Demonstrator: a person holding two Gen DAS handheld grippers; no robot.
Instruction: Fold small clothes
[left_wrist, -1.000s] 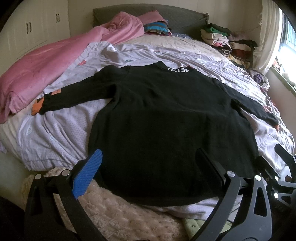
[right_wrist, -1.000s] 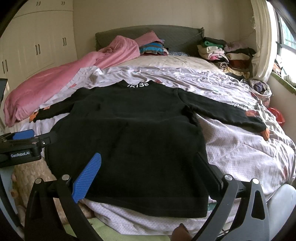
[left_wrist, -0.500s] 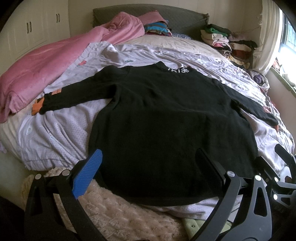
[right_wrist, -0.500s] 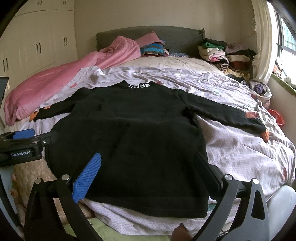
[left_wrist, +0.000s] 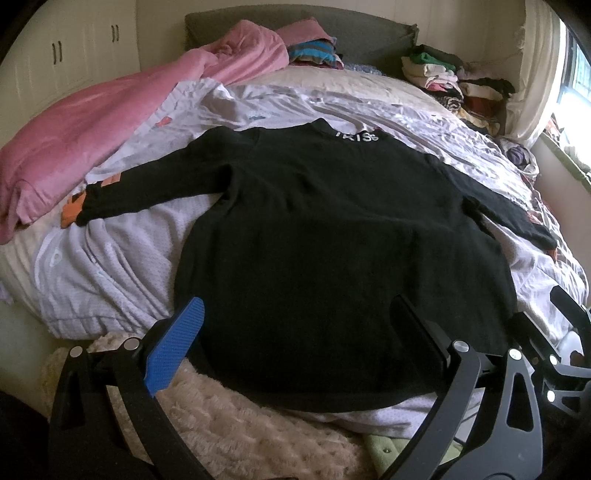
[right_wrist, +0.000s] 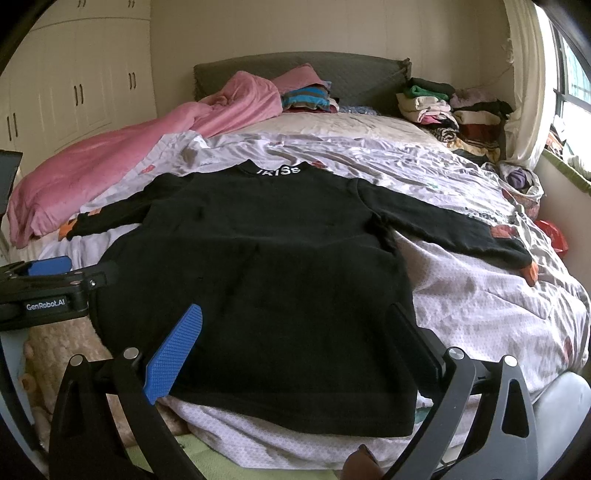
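Note:
A black long-sleeved top (left_wrist: 332, 240) (right_wrist: 266, 251) lies flat on the bed, back up, white lettering at its collar (right_wrist: 279, 171), both sleeves spread out to the sides. Its hem hangs at the bed's near edge. My left gripper (left_wrist: 295, 321) hovers open over the hem's left half, nothing between its fingers. My right gripper (right_wrist: 295, 321) stands open above the hem's right half, also empty. The left gripper's body (right_wrist: 44, 291) shows at the left edge of the right wrist view; the right gripper's body (left_wrist: 554, 350) shows at the right edge of the left wrist view.
A pink blanket (right_wrist: 103, 166) lies along the bed's left side. Folded clothes are stacked at the headboard (right_wrist: 306, 98) and in piles at the far right (right_wrist: 454, 107). A fluffy beige throw (left_wrist: 240, 424) hangs at the near left corner. White wardrobes (right_wrist: 74, 85) stand left, a window right.
Almost nothing differs; the right wrist view has lifted very slightly. The top and both open grippers stay where they were.

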